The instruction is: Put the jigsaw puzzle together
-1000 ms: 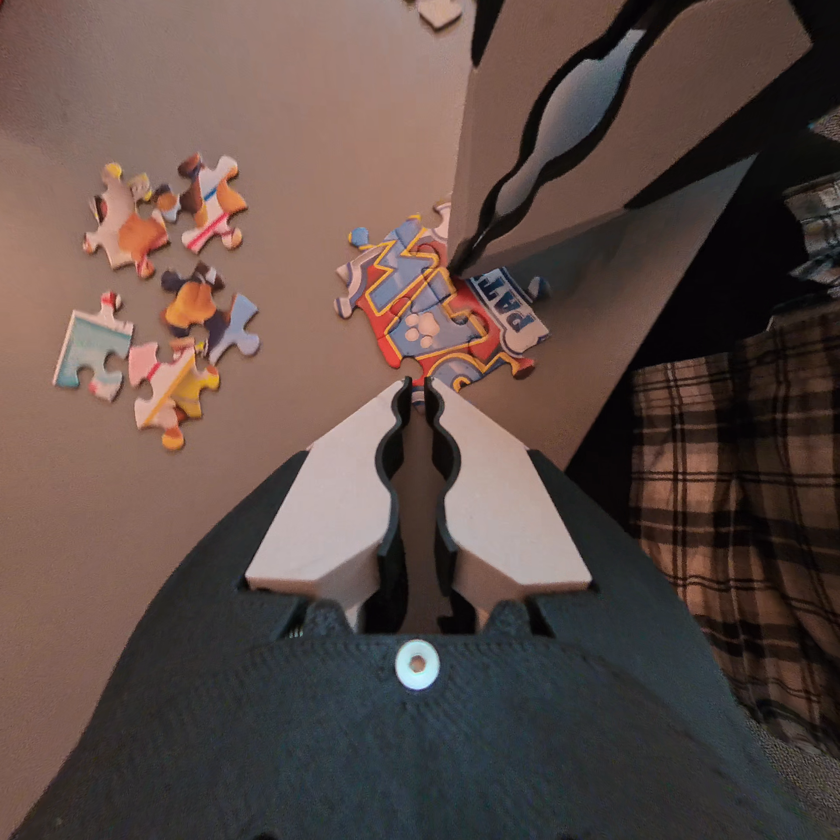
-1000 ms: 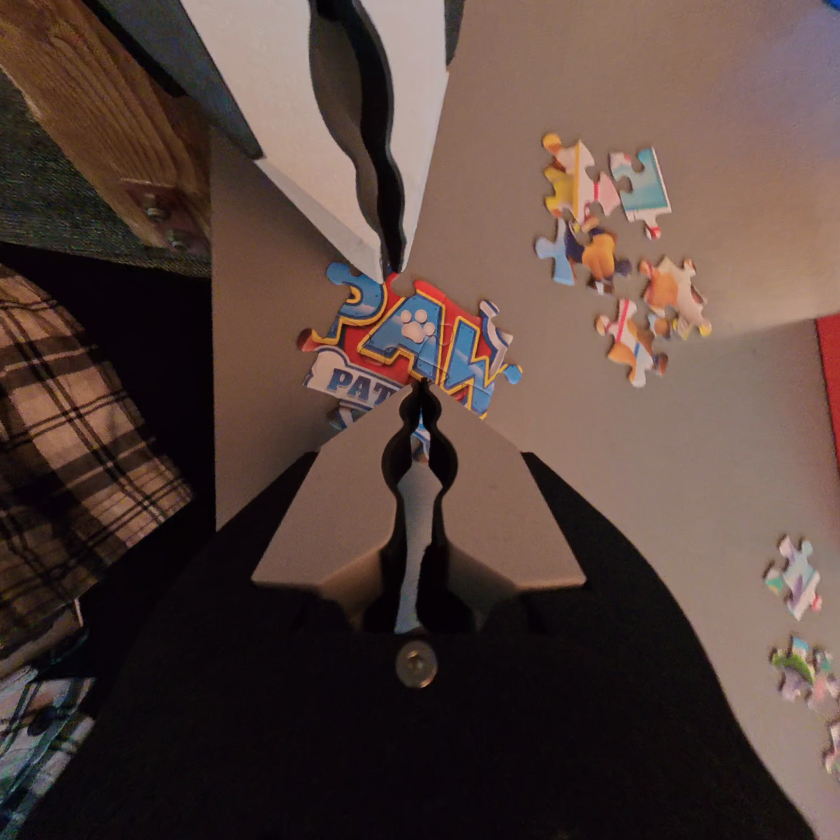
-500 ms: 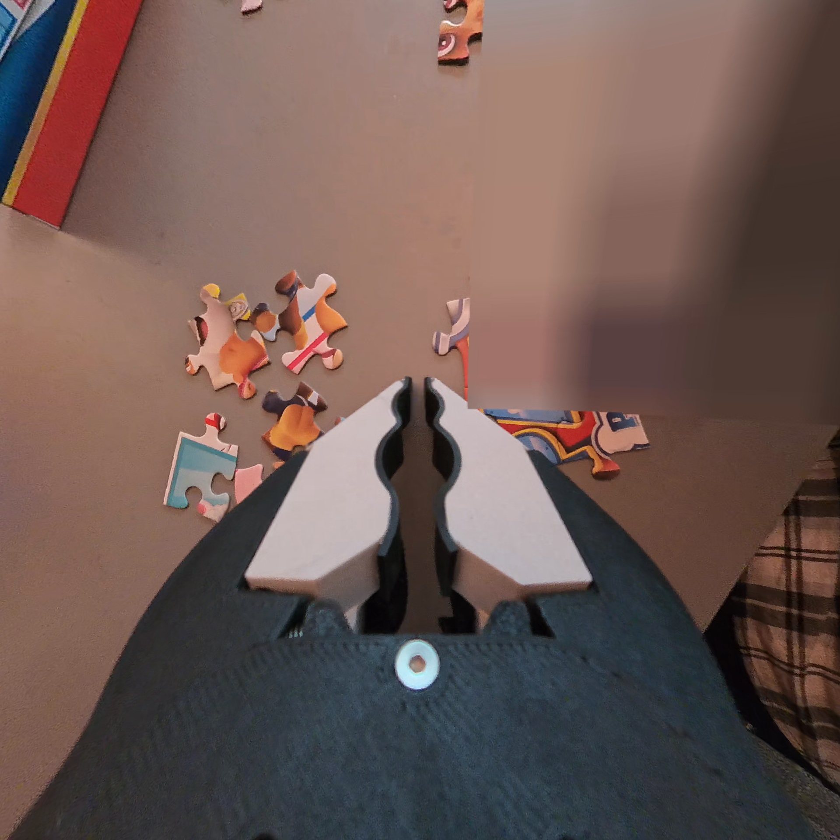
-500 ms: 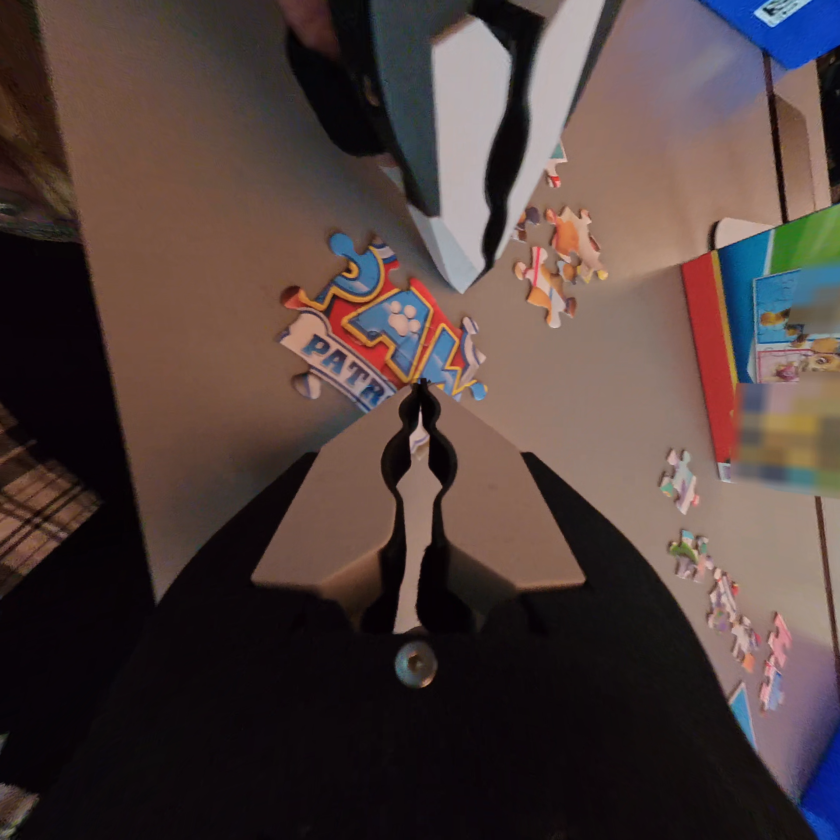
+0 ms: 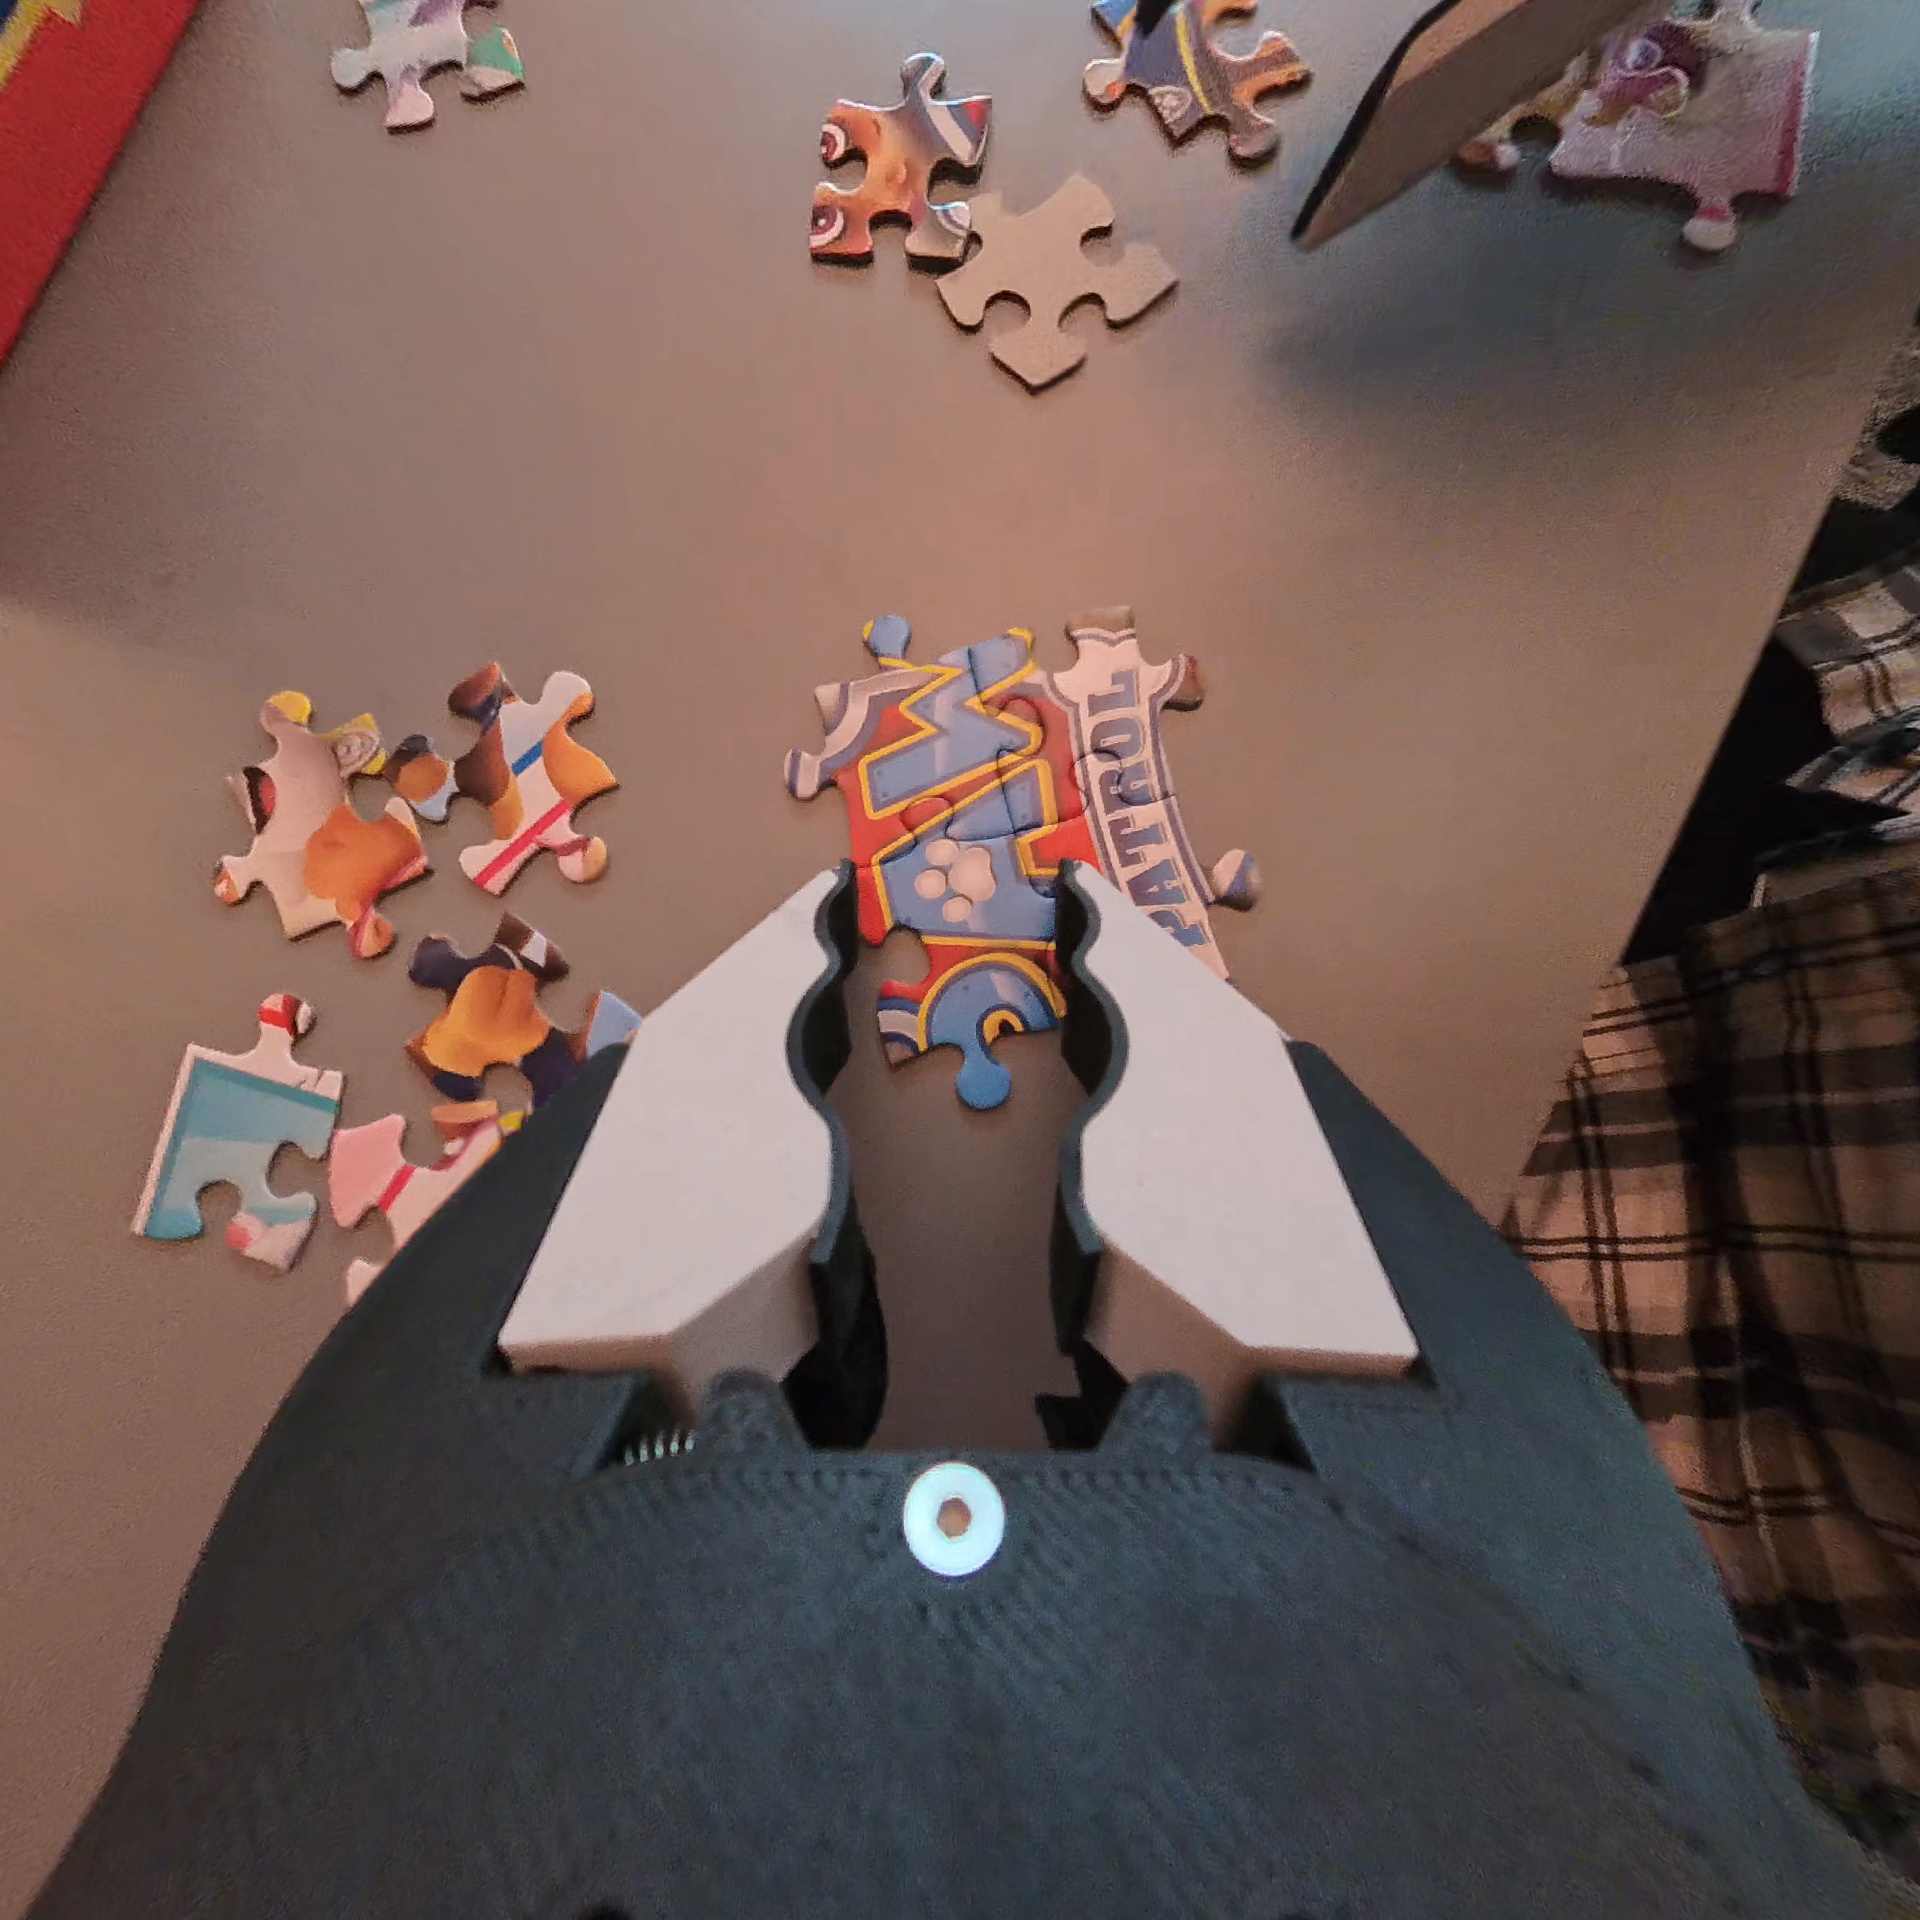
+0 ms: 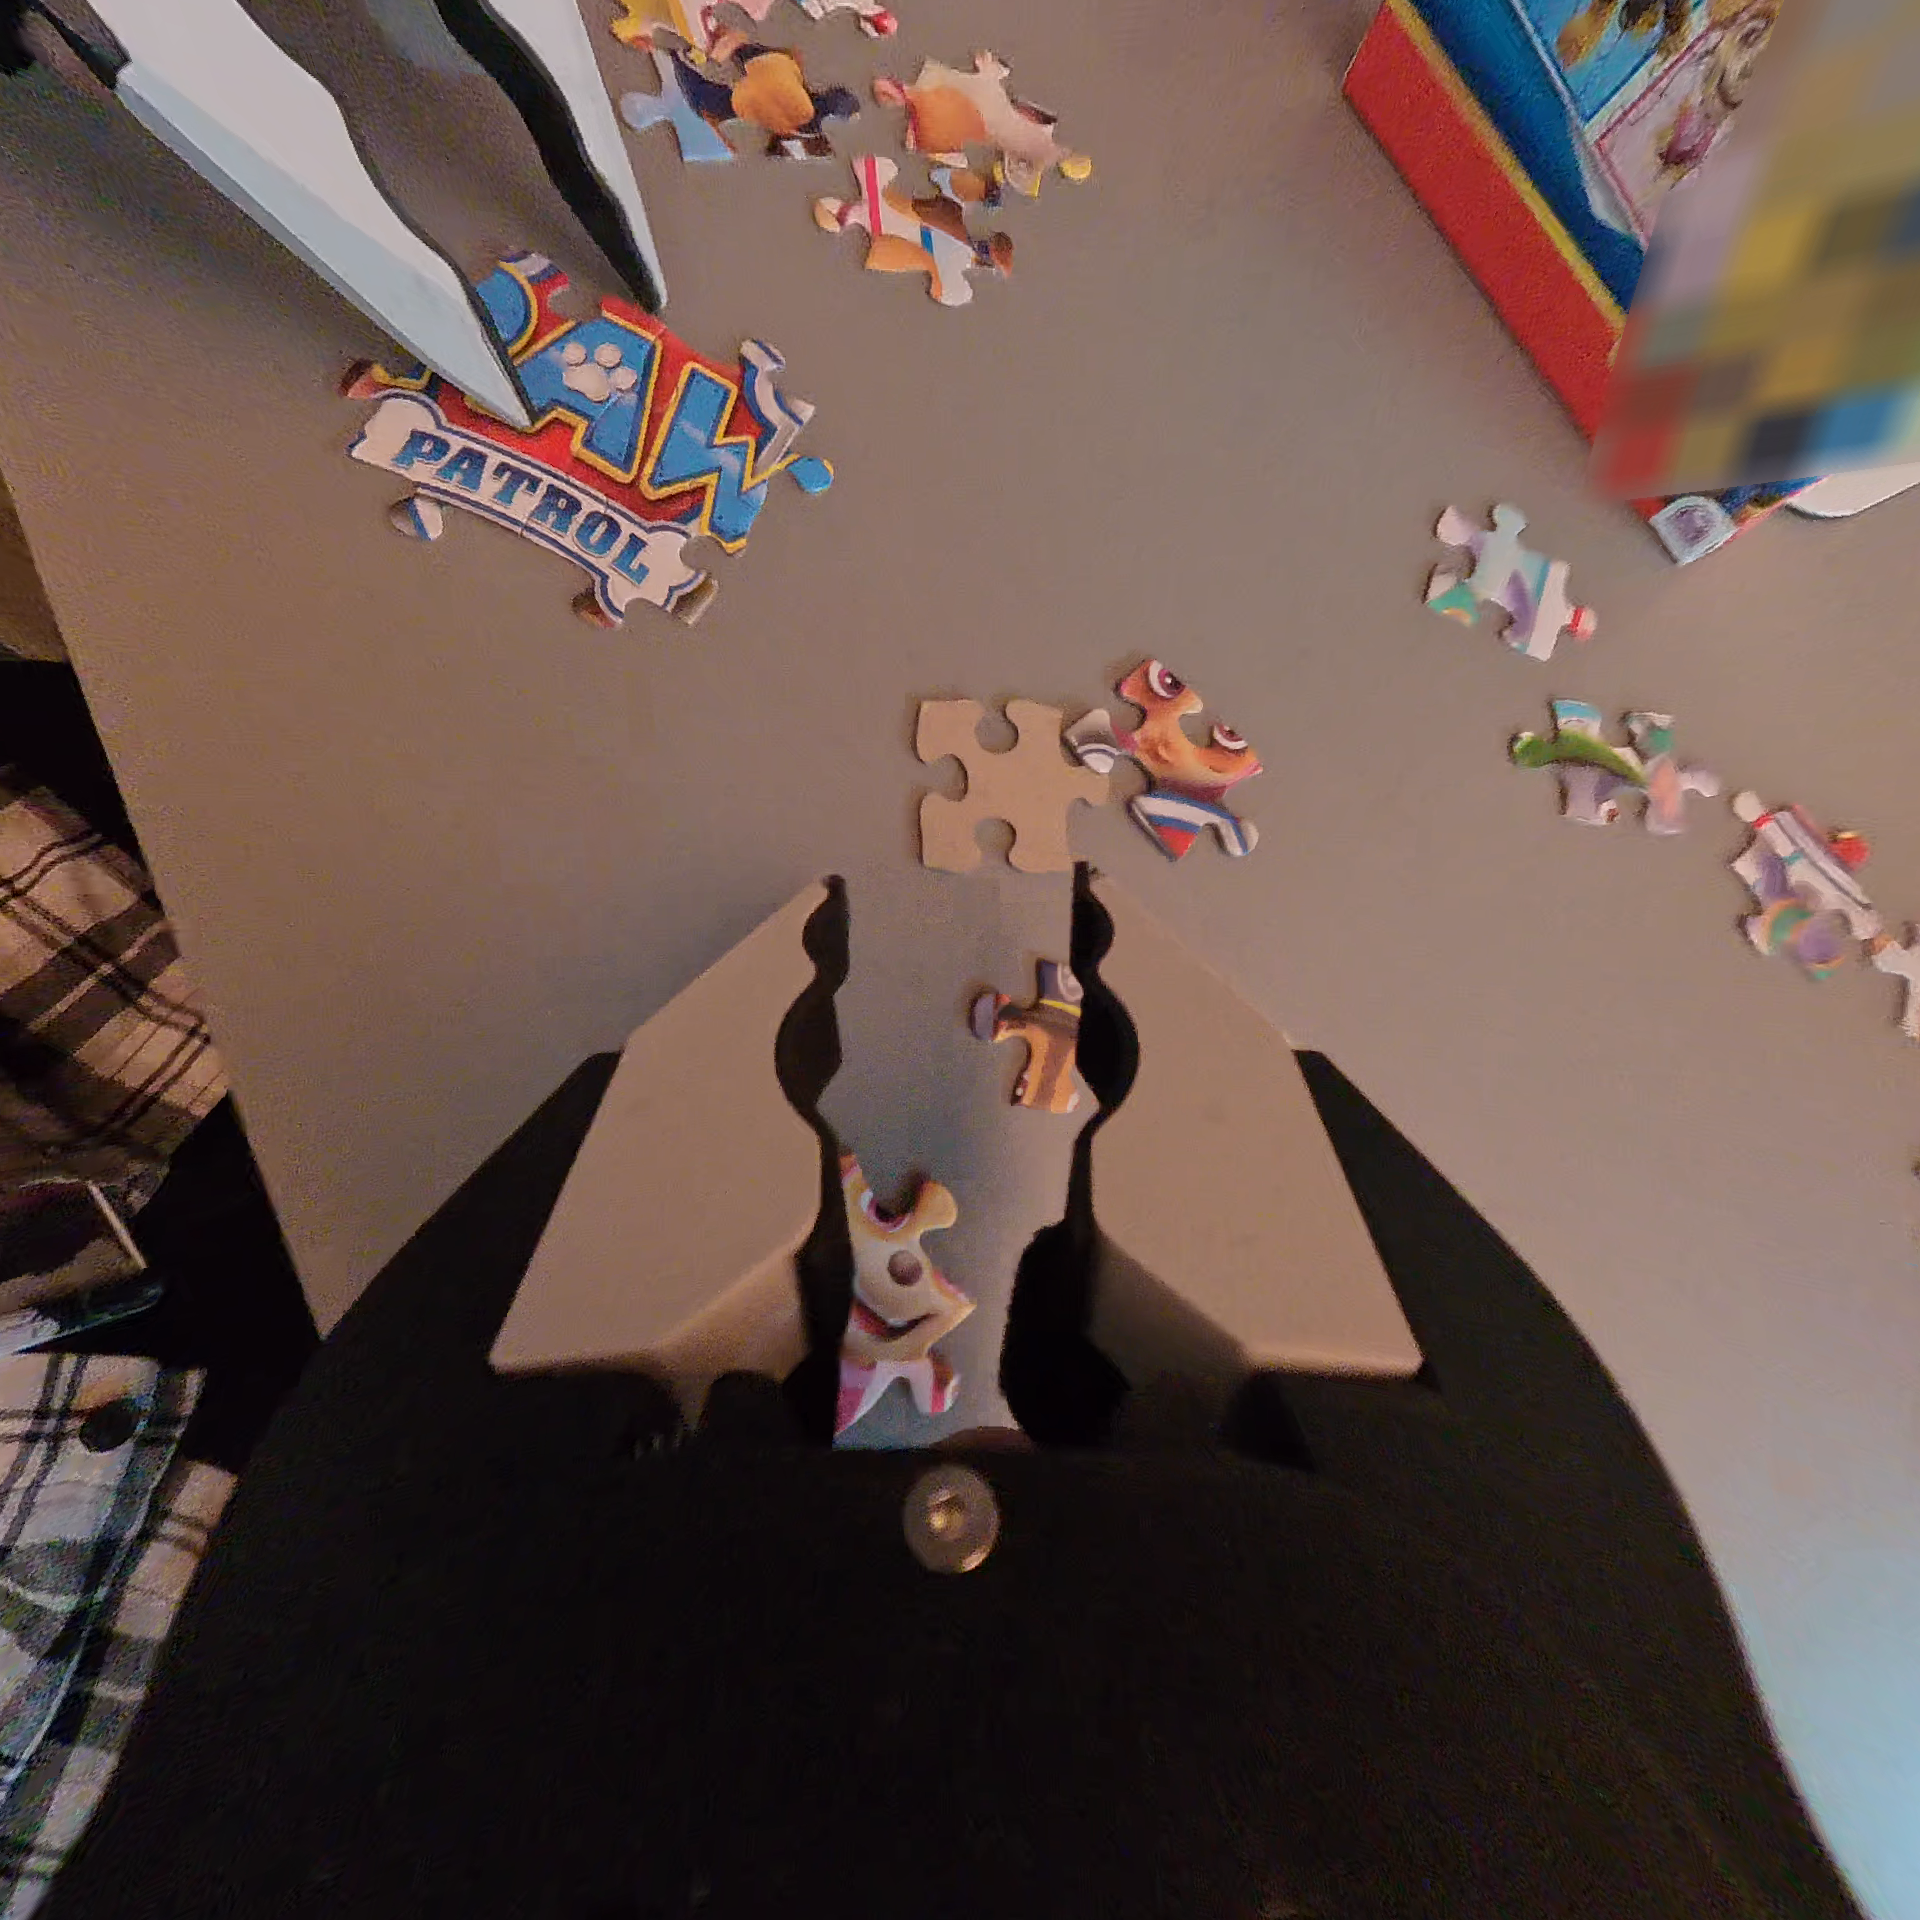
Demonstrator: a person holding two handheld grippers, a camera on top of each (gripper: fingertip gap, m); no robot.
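A joined cluster of red, blue and white puzzle pieces [image 5: 1003, 821] lies on the grey table near its right edge. My left gripper [image 5: 954, 883] is open and empty, its tips over the cluster's near end; it also shows in the right wrist view [image 6: 582, 353] on the cluster [image 6: 592, 457]. My right gripper [image 6: 954, 883] is open and empty, just short of a face-down piece [image 6: 997, 784] next to an orange piece [image 6: 1179, 764]. Two loose pieces [image 6: 1034, 1039] [image 6: 899, 1299] lie between its fingers on the table. One of its fingers [image 5: 1455, 104] shows at the far right of the left wrist view.
A group of orange and white loose pieces [image 5: 405, 914] lies left of the cluster. Pastel pieces [image 6: 1662, 769] lie at the right. A red and blue puzzle box [image 6: 1507, 208] stands at the far right. The table edge [image 5: 1714, 810] and plaid fabric [image 5: 1745, 1299] are close by. One gripper's finger ends stand about 15 centimetres off the other's.
Both grippers have opened. My right gripper has let go of the piece it held at the cluster and moved away to the loose pieces. My left gripper has come back over the cluster.
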